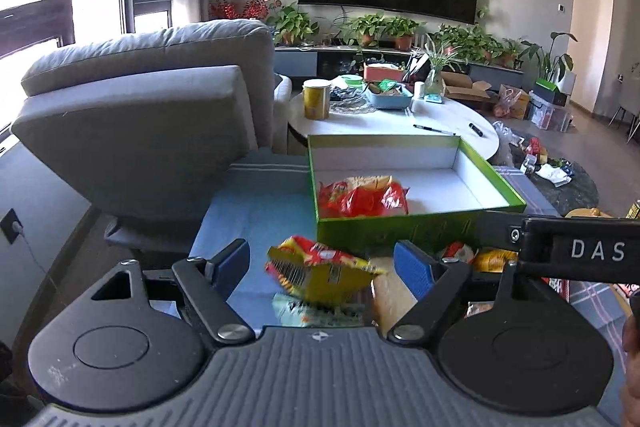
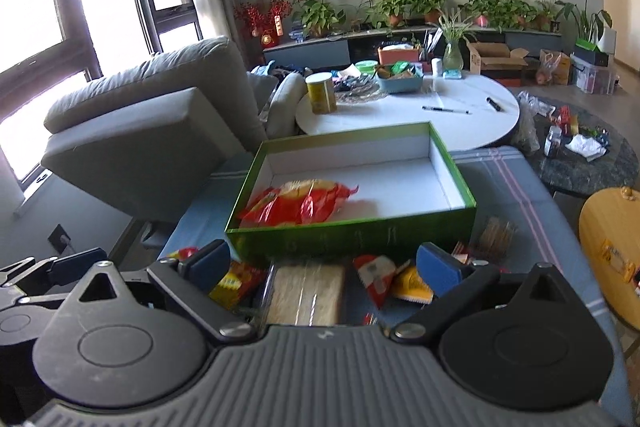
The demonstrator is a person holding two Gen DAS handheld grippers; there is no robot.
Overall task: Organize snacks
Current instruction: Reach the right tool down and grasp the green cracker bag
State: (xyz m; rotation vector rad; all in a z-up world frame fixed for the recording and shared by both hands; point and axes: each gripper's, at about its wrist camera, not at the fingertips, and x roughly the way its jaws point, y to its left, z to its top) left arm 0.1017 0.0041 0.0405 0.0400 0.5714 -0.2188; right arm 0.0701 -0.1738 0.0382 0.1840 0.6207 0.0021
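Both claws hang spread over the near end of a blue cloth (image 2: 520, 187), gripping nothing. Left claw (image 1: 326, 265): its blue pads (image 1: 414, 269) stand wide apart, and a yellow-and-red packet (image 1: 324, 273) lies between them, touching neither pad. That packet rests on a pale green one (image 1: 304, 309), with a wrapped bread loaf (image 1: 390, 297) just to its right. Right claw (image 2: 324, 265): its pads (image 2: 438, 273) are wide apart too, and the loaf (image 2: 306, 293) lies on the cloth between them, clear of both. A yellow packet (image 2: 236, 283) lies just left of the loaf; a red-and-white packet (image 2: 376, 279) and another yellow one (image 2: 412, 285) lie just to its right. A brown packet (image 2: 496, 233) sits farther right, near the box corner.

Just beyond the pile stands an open green box (image 2: 352, 235) with a white inside. One red-and-yellow bag (image 2: 300, 201) lies in it, toward its near left corner; most of the floor is bare. In the left view the right claw's black body crosses the right edge, beside the box (image 1: 400, 229) and its bag (image 1: 362, 197).

Far behind are a round white table (image 2: 460, 131) and a grey sofa (image 2: 152, 115) on the left.
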